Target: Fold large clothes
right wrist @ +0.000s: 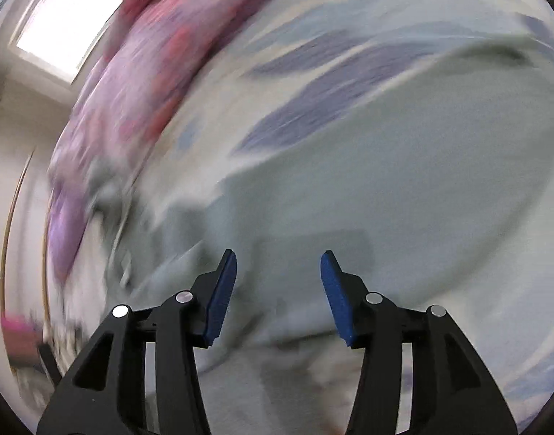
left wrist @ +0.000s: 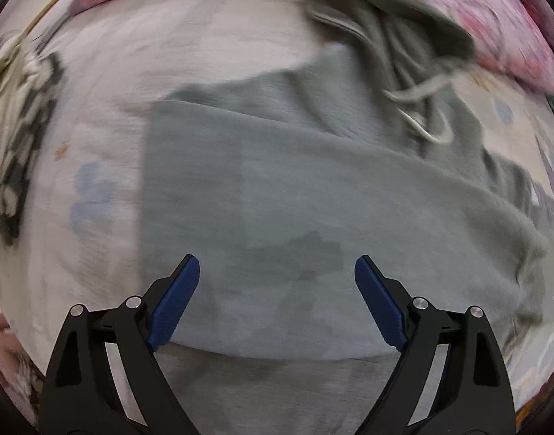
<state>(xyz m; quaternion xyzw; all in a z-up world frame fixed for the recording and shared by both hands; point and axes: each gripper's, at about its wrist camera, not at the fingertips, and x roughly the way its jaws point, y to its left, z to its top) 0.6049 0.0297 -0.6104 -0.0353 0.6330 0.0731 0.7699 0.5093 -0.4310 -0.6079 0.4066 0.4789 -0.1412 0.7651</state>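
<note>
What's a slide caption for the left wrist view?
Open left gripper above a partly folded grey hoodie on a pale bedsheet, pink floral blanket behind.

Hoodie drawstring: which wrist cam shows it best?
Left wrist. The drawstring lies exposed there on the grey hoodie, looped near the hood. The right wrist view is smeared by motion blur; only grey cloth shows, no cord discernible.

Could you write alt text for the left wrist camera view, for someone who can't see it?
Open blue-tipped tongs hover over a partly folded grey hoodie on a pale bedsheet, holding nothing. A pink floral blanket lies behind.
</note>
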